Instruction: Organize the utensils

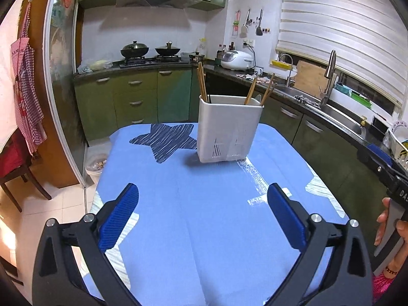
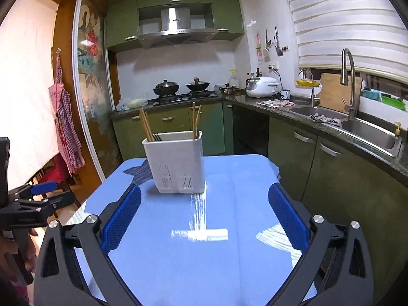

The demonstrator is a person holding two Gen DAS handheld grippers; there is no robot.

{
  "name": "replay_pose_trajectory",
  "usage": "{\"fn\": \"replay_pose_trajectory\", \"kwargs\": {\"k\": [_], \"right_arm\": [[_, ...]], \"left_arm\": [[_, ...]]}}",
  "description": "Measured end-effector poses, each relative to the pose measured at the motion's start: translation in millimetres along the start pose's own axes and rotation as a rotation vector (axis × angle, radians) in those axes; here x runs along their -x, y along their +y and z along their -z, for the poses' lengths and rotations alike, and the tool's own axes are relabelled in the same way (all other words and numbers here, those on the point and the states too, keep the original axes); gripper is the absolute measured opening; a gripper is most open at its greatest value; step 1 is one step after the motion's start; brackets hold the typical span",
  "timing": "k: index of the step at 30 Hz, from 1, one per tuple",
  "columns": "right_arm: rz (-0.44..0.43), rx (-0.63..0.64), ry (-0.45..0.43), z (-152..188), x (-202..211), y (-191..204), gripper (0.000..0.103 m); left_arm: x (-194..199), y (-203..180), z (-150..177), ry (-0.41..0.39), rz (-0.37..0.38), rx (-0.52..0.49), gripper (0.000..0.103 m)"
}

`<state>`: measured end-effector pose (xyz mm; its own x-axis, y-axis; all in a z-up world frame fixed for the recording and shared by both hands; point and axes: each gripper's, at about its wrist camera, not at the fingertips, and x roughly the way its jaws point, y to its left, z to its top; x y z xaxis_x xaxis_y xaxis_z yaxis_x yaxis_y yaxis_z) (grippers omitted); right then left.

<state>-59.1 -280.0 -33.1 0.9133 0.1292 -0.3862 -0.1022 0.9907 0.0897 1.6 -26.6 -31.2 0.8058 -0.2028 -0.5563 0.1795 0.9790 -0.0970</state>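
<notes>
Chopsticks (image 1: 202,81) being kept upright in white utensil holder (image 1: 228,130), standing on blue tablecloth (image 1: 199,216). Left gripper (image 1: 202,211) and right gripper (image 2: 205,213) being held spread wide, nothing between pads.

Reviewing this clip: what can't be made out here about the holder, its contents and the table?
- White holder: its inside is hidden by its walls in both views.
- Chopsticks: exact count unclear, lower parts hidden inside.
- Table: near edge hidden behind the open left gripper and open right gripper.

Left claw (image 1: 202,219) gapes empty above blue tablecloth (image 1: 204,229), white caddy (image 1: 229,130) beyond.
</notes>
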Motion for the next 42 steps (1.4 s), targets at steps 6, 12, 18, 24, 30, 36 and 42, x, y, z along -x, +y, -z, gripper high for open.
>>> {"fn": "replay_pose_trajectory", "kwargs": {"k": [6, 12, 18, 24, 30, 36, 42], "right_arm": [[0.03, 0.036, 0.009, 11, 25, 6, 0.099], [0.045, 0.027, 0.015, 18, 39, 6, 0.099], [0.046, 0.037, 0.015, 21, 51, 12, 0.099], [0.038, 0.05, 0.007, 17, 55, 17, 0.099], [0.035, 0.05, 0.004, 17, 57, 20, 0.099], [0.026, 0.049, 0.003, 16, 56, 20, 0.099], [0.026, 0.048, 0.006, 16, 56, 21, 0.099]], "left_arm": [[17, 14, 10, 0.0, -0.005, 0.056, 0.096], [32, 21, 15, -0.015, -0.04, 0.058, 0.096], [41, 20, 22, -0.021, -0.037, 0.054, 0.096], [46, 20, 27, -0.022, -0.037, 0.058, 0.096], [47, 20, 27, -0.026, -0.037, 0.062, 0.096], [48, 20, 29, -0.024, -0.039, 0.069, 0.096], [48, 20, 30, -0.024, -0.041, 0.064, 0.096]]}}
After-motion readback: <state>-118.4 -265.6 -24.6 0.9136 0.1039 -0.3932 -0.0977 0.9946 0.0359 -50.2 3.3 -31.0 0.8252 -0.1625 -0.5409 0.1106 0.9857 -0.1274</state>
